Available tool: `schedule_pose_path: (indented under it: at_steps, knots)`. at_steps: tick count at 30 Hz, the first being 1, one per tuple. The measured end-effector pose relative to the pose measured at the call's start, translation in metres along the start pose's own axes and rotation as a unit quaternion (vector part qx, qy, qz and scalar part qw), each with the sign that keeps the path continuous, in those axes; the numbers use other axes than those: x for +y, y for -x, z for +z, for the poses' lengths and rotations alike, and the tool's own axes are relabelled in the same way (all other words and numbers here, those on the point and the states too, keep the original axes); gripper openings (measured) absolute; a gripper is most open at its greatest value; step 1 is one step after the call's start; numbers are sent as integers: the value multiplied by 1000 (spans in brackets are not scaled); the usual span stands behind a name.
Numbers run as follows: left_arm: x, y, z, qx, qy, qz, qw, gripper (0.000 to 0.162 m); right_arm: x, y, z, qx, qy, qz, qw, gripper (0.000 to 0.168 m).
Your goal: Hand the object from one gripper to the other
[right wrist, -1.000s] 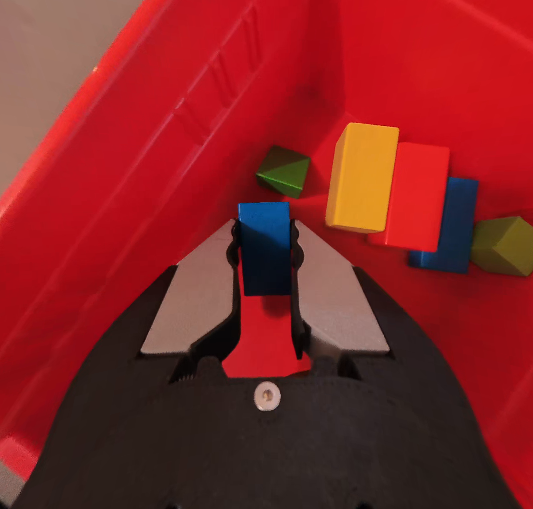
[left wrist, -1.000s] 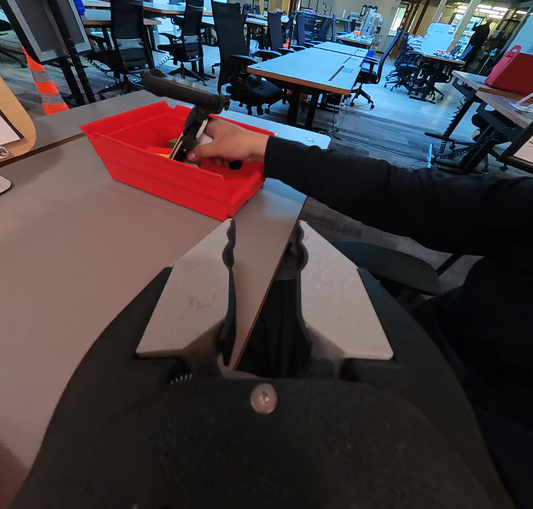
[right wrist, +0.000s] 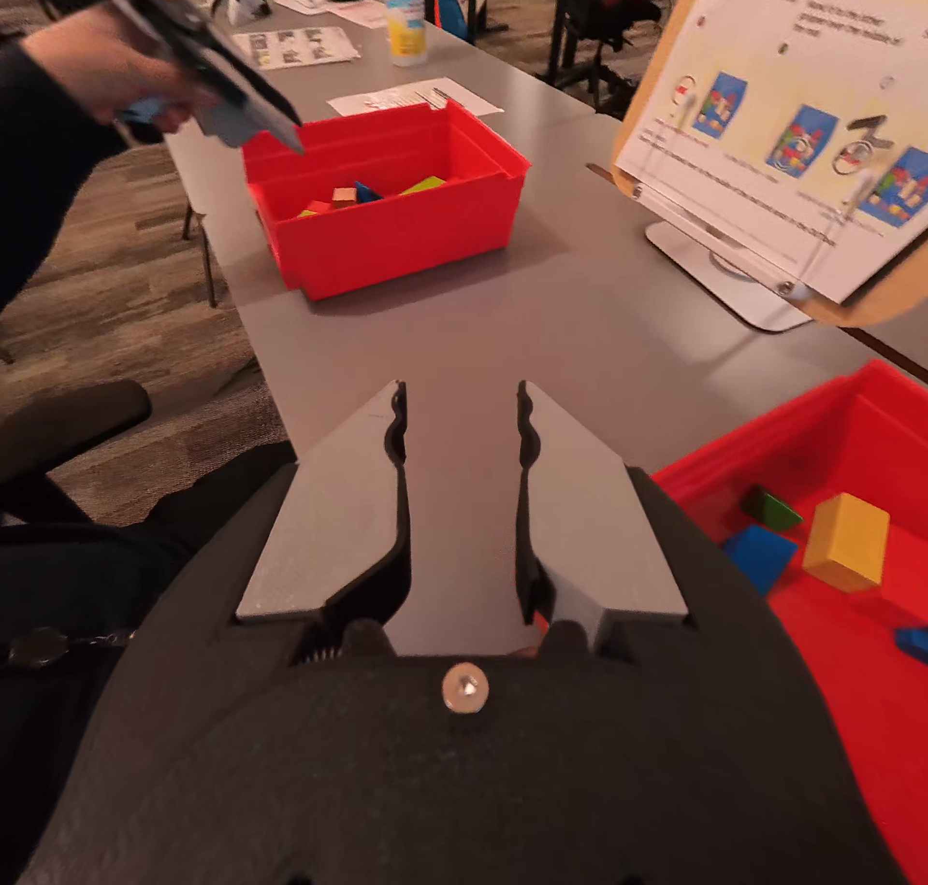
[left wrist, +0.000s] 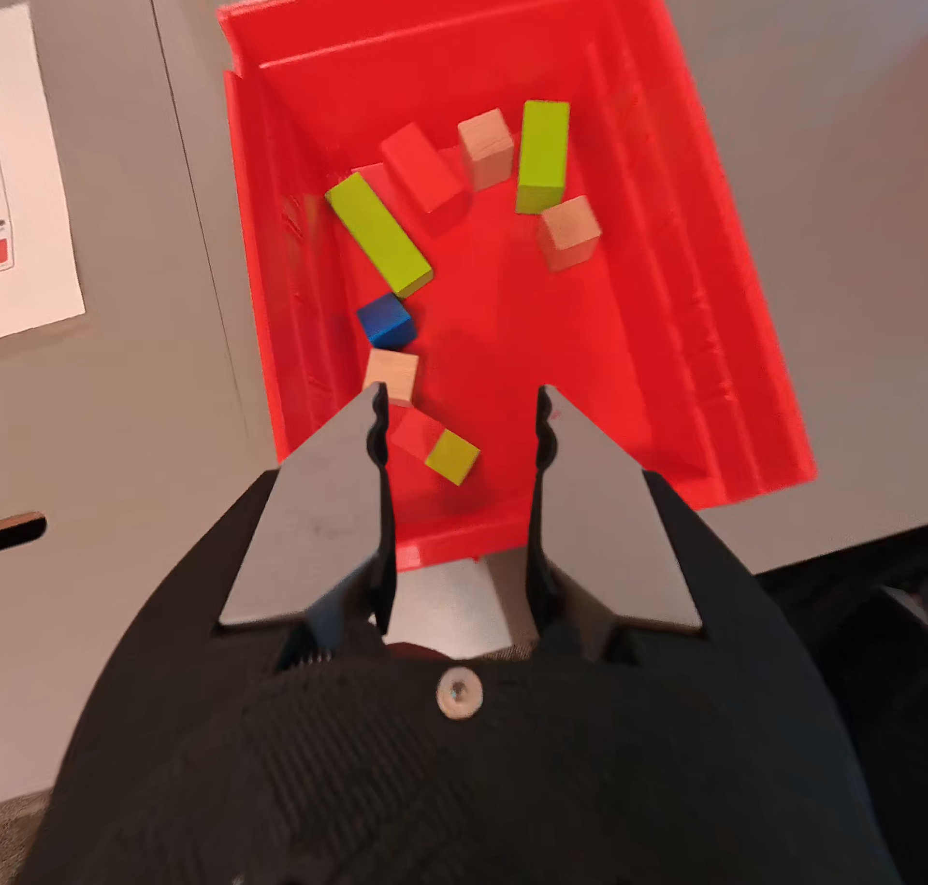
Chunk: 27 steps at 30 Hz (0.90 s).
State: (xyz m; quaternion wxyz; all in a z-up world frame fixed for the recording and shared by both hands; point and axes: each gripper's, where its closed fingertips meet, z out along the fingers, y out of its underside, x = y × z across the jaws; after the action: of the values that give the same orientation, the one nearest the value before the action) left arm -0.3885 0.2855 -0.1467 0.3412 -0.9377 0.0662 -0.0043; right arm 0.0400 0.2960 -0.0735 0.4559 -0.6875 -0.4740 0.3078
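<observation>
My left gripper is open and empty, pointing down into a red bin. The bin holds a blue cube, two lime blocks, wooden cubes and red blocks. My right gripper is open and empty above the grey table. A second red bin to its right holds a yellow block, a blue block and a green block. In the right wrist view the left gripper, held by a hand, hovers over the far bin.
An instruction board on a stand rises at the right of the table. A bottle and paper sheets lie beyond the far bin. A paper sheet lies left of the bin. The table edge and carpet floor are at the left. There is about 45 cm between the tips of the two grippers.
My right gripper was shut on a blue block inside its bin; it is now open, empty and out over the table. My left gripper moved from the table edge to above the other bin.
</observation>
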Motion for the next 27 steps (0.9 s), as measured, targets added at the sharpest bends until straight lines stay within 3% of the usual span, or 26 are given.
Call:
schedule_pose_path:
  at_steps: [5, 11, 16, 19, 24, 27]
  knots:
    - [1, 30, 46, -28, 89, 38, 995, 54, 8, 10, 0, -7, 13, -15, 1000, 42]
    - [22, 43, 93, -48, 183, 16, 982, 53, 6, 7, -14, -10, -6, 1, 1000, 41]
    - [18, 48, 115, -54, 159, -95, 981, 34, 1, 4, -21, -5, -21, 1, 1000, 41]
    - [17, 49, 119, -65, 153, -124, 978, 35, 1, 5, -21, -6, -20, -2, 1000, 41]
    - [30, 41, 124, -61, 180, -132, 973, 53, 4, 11, -17, -14, -10, -12, 1000, 41]
    - [28, 45, 124, -57, 172, -136, 974, 36, 3, 14, -15, -14, -10, -21, 1000, 41]
